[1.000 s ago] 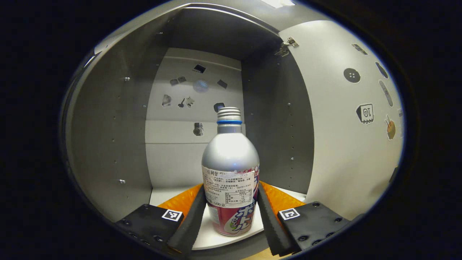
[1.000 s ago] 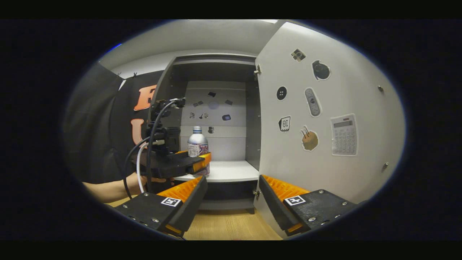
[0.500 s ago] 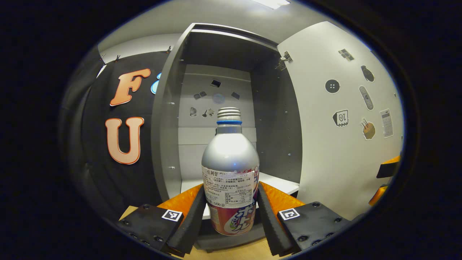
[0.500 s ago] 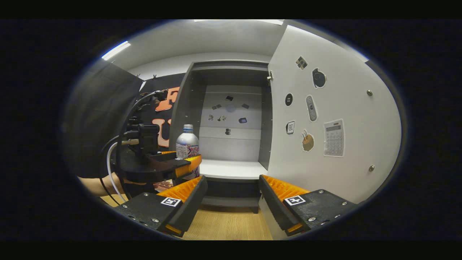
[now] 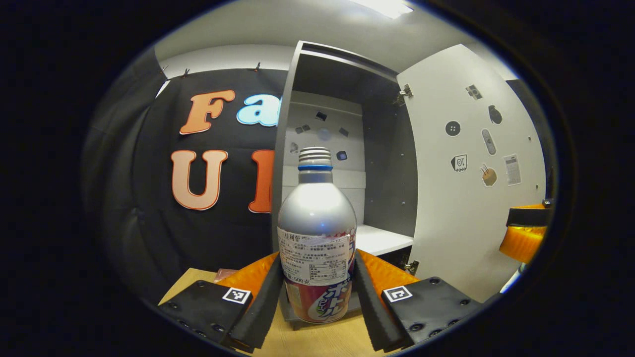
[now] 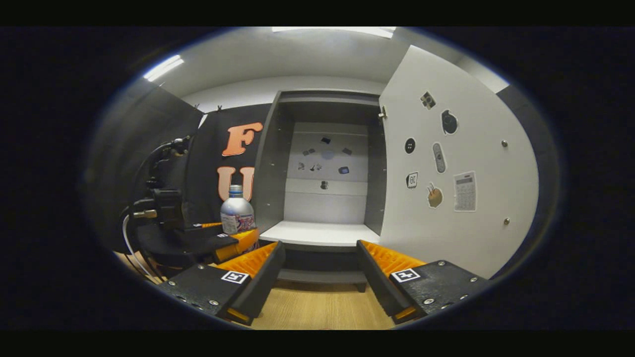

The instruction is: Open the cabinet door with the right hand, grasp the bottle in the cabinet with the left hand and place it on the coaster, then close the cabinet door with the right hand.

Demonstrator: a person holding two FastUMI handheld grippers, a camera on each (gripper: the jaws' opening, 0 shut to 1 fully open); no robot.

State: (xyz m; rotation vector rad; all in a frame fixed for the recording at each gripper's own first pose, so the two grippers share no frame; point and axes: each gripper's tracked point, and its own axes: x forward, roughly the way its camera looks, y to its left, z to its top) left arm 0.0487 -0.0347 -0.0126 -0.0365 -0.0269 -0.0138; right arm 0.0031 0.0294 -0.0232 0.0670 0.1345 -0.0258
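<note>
A silver bottle [image 5: 316,233] with a printed label and a blue neck ring stands upright between my left gripper's [image 5: 317,292] fingers, which press on its lower sides. It hangs above the wooden table, outside and left of the open cabinet [image 5: 342,148]. In the right gripper view the left gripper [image 6: 243,243] holds the bottle [image 6: 237,215] at the left, in front of the black cloth. My right gripper [image 6: 320,277] is open with nothing between its fingers, facing the cabinet's bare white shelf [image 6: 322,233]. The white door [image 6: 446,173] stands swung open to the right.
A pinkish flat piece [image 5: 225,272] lies on the wooden table [image 6: 322,310] beside my left finger, mostly hidden. Stickers dot the door's inside and the cabinet's back wall. The right gripper [image 5: 526,233] shows at the right edge, near the door [image 5: 471,198].
My left gripper has drawn the bottle out of the cabinet and carried it left, over the table. The right gripper has backed away from the cabinet, still open.
</note>
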